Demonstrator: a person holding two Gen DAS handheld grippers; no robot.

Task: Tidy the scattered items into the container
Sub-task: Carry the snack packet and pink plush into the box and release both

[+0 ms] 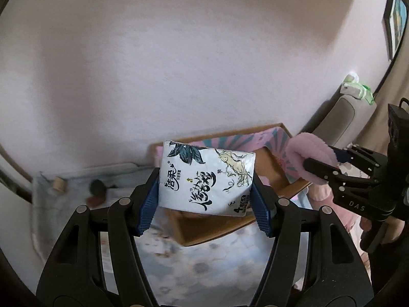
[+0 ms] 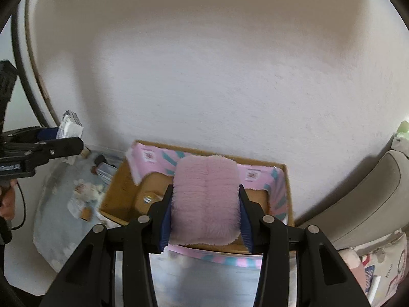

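Our left gripper clenches a tissue pack, our right gripper a pink fluffy pad, above the pink-lined cardboard box.

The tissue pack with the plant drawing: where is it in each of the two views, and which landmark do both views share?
Left wrist view: tissue pack at centre, clamped in the left gripper.
Right wrist view: tissue pack at the left edge, seen end-on.
Shared landmark: cardboard box against the wall.
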